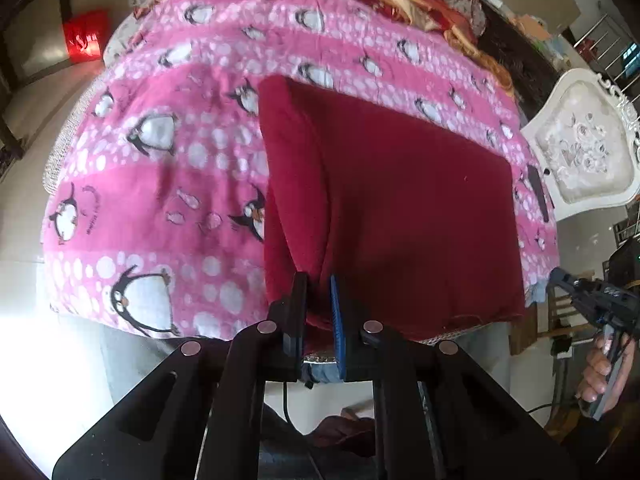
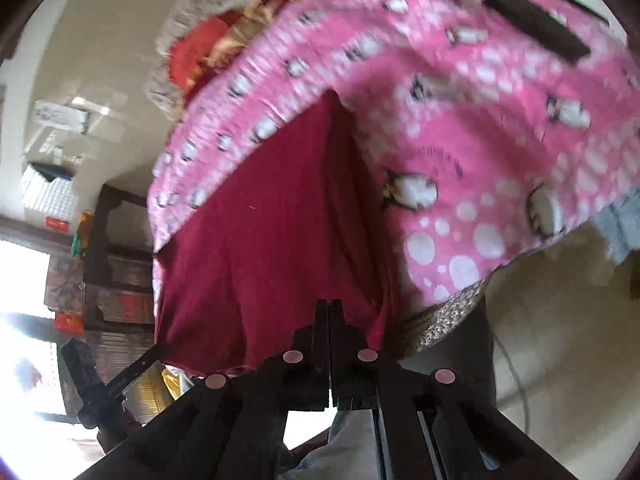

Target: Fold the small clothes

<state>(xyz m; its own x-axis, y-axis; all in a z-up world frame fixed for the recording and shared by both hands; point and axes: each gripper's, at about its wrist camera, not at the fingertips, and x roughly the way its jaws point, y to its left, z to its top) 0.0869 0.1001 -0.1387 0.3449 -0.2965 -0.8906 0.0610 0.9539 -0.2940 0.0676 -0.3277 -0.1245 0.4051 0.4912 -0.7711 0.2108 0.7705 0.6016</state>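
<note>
One dark red cloth (image 1: 400, 208) lies flat on pink penguin blanket (image 1: 160, 160), near edge hanging off front. Two tools. Left tool (image 1: 319, 300) pinched tight on cloth's near edge. Right tool (image 2: 329, 312) squeezed tight on other near corner. One white chair (image 1: 584, 152) beside blanket.

Right wrist view motion-blurred, pink penguin blanket (image 2: 460, 140) smeared, red garment (image 2: 260, 240) hem behind jaws
</note>
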